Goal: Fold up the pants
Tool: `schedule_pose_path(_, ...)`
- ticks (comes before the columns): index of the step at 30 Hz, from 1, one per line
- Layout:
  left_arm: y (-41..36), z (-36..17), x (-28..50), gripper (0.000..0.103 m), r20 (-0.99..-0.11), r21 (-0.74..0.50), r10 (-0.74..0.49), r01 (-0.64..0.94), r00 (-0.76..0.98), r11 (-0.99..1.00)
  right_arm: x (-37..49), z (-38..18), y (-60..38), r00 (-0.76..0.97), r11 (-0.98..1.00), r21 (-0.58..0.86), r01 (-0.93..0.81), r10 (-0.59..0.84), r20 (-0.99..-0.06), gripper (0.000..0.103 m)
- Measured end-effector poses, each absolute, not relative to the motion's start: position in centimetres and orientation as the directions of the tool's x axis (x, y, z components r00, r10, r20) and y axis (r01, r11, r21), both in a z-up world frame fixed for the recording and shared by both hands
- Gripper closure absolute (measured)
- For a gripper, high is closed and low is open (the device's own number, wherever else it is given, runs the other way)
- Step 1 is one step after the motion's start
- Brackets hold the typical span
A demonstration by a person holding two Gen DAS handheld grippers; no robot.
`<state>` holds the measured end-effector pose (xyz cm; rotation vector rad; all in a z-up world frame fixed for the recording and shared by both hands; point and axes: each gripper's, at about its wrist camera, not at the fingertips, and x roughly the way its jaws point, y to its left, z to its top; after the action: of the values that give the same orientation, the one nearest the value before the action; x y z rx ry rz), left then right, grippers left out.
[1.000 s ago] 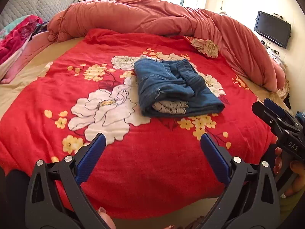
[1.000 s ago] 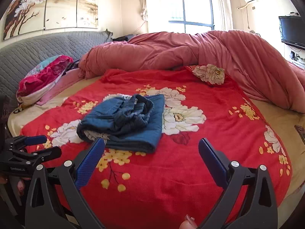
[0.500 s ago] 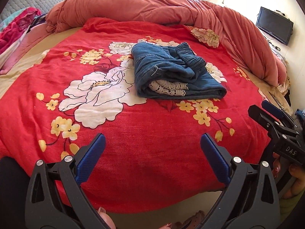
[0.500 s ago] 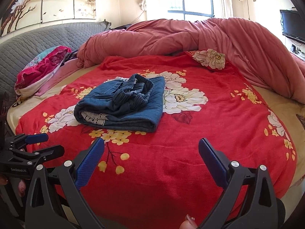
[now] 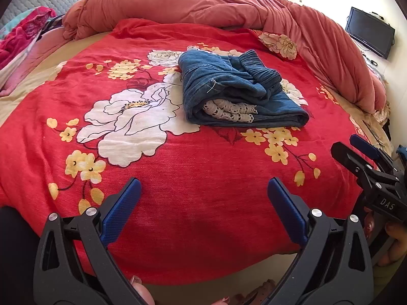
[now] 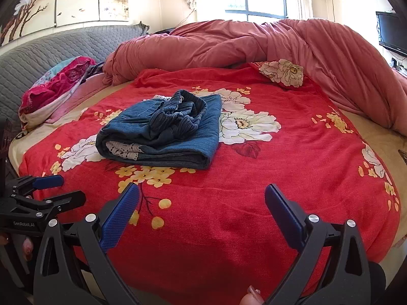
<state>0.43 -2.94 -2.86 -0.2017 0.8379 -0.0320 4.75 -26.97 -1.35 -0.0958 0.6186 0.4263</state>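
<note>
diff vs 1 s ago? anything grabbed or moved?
Both wrist views have closed in on the folded blue denim pants, which sit larger and lower in frame. Nothing was grabbed or released: the left gripper and right gripper remain open and empty, short of the pants. The pants lie unchanged on the red floral blanket.

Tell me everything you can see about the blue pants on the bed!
The blue pants look like denim. They lie folded into a thick, squarish bundle on the red flowered blanket, partly over a big white flower. A ribbed, gathered band, probably the waistband, sits crumpled on top, so the bundle looks a bit lumpy. White lace trim peeks out between the layers at the near edge. Stitched seams show, and a loose pale thread sticks up. Only the blanket touches them; both grippers are apart from them.
</note>
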Motion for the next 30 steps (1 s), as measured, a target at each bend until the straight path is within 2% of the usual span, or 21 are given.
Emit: schedule_pose_path(30,-2.58,-2.71,0.40,0.010,-0.733,-0.196,-0.107,-0.058,0.671,0.979,5.06,-1.51,-27.35,0.730,0.909,0.036,-0.416,0.357,-0.583,0.005)
